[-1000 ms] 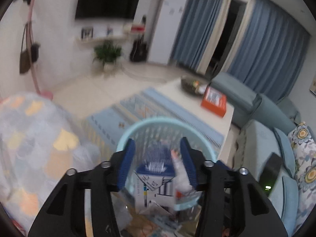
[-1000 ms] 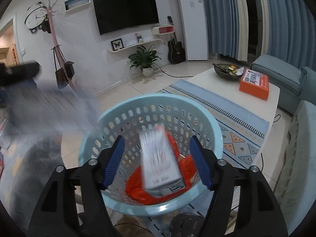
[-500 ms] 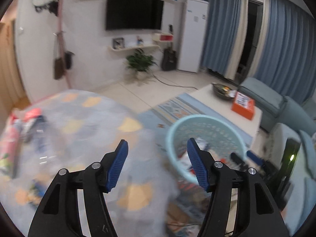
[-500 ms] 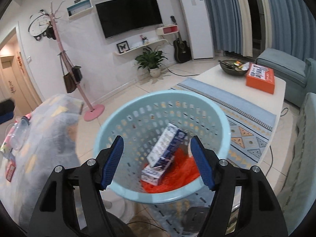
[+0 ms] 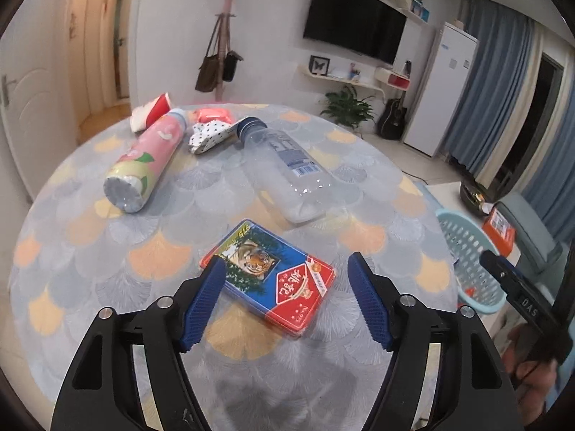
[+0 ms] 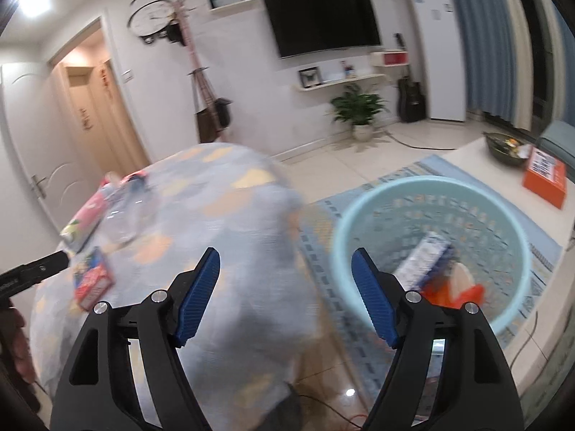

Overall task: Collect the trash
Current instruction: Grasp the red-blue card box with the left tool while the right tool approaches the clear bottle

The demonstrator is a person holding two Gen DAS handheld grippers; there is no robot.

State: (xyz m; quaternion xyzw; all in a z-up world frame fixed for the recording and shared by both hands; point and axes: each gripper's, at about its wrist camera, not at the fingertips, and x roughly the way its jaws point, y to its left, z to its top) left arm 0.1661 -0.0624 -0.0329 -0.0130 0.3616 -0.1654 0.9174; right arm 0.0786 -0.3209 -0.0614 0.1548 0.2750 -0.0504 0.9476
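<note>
A flat red-and-blue card pack (image 5: 268,276) with a tiger picture lies on the round table (image 5: 107,251), just ahead of the left gripper (image 5: 287,303). That gripper's jaws have just been opening; they stand wide and hold nothing, the left blue pad overlapping the pack's near corner in view. Farther back lie a clear plastic bottle (image 5: 287,168), a pink bottle (image 5: 143,165) on its side, a dotted wrapper (image 5: 208,134) and a red-and-white cup (image 5: 151,111). The right gripper (image 6: 285,296) has also just been opening and is empty, poised over the table edge. Beside the table the pale blue basket (image 6: 359,222) holds a carton (image 6: 424,262) and orange trash (image 6: 452,292).
</note>
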